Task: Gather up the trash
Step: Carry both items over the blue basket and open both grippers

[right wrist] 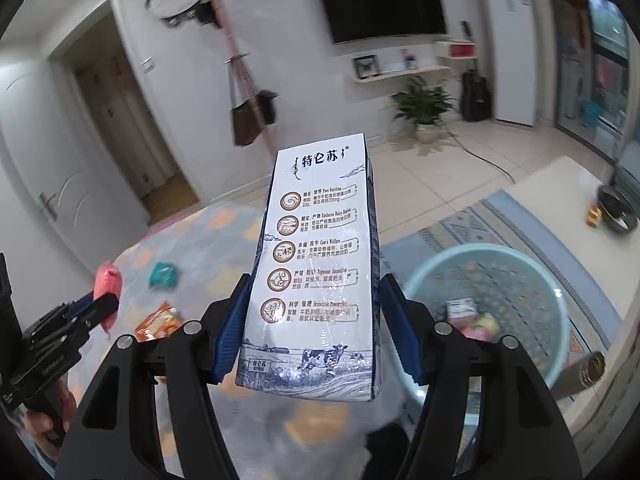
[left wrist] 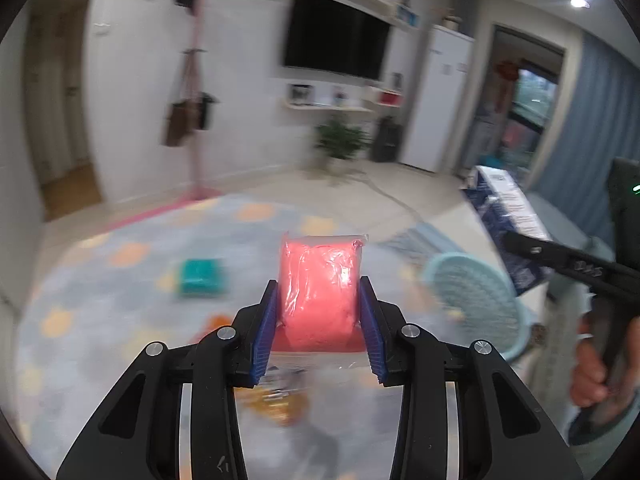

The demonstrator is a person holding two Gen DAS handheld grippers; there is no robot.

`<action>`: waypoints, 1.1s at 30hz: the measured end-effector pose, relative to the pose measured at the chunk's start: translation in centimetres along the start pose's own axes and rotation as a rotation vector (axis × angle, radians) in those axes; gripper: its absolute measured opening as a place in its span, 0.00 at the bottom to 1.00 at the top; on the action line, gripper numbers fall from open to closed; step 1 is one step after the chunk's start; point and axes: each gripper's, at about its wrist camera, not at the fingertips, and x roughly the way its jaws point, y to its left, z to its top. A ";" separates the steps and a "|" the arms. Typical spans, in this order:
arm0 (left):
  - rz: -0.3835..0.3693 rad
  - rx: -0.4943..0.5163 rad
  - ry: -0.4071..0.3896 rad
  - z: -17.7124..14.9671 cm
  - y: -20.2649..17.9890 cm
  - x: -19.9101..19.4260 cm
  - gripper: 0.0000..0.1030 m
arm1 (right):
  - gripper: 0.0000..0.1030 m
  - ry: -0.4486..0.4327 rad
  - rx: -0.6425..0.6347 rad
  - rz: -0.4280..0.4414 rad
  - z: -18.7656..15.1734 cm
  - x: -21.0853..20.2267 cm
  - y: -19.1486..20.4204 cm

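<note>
- Left gripper (left wrist: 320,316): blue pads pinching pink packet (left wrist: 320,292), held off floor, left of basket (left wrist: 476,304).
- Right gripper (right wrist: 316,332): clamped on milk carton (right wrist: 320,264), just left of basket, above rug (right wrist: 224,248).
- Left on rug, further left of basket: teal packet (right wrist: 164,275), orange wrapper (right wrist: 158,322).
- Inside basket: few bits, too blurry to tell.

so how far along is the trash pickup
Partly done: the basket already holds a few pieces. In hand: the left gripper is shut on a pink packet, the right gripper on a milk carton, neither in the basket yet. Left on the rug: a teal packet and an orange wrapper.
</note>
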 end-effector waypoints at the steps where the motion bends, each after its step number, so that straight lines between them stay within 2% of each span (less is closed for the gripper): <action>1: -0.055 0.000 0.010 0.3 -1.3 0.7 0.36 | 0.58 -0.001 0.016 -0.006 0.0 -0.3 -1.1; 10: -0.241 0.081 0.072 1.9 -11.5 7.2 0.36 | 0.58 0.006 0.164 -0.084 -1.1 -1.4 -10.2; 16: -0.272 0.142 0.125 1.6 -17.1 11.8 0.36 | 0.59 0.046 0.273 -0.109 -2.7 -0.3 -15.3; 21: -0.295 0.135 0.199 0.6 -19.5 16.1 0.36 | 0.59 0.071 0.311 -0.141 -3.9 1.2 -17.6; 24: -0.274 0.147 0.223 0.0 -20.5 18.0 0.37 | 0.60 0.078 0.350 -0.159 -4.4 1.7 -19.1; 25: -0.270 0.149 0.229 -0.2 -20.5 18.4 0.40 | 0.60 0.079 0.356 -0.159 -4.4 1.9 -19.2; 26: -0.270 0.148 0.238 -0.2 -20.6 18.8 0.53 | 0.60 0.085 0.363 -0.155 -4.5 2.2 -19.6; 28: -0.278 0.131 0.238 -0.1 -20.2 19.2 0.62 | 0.60 0.088 0.373 -0.162 -4.7 2.4 -20.0; 33: -0.280 0.124 0.243 -0.2 -19.5 19.1 0.64 | 0.60 0.093 0.381 -0.164 -5.1 2.7 -20.6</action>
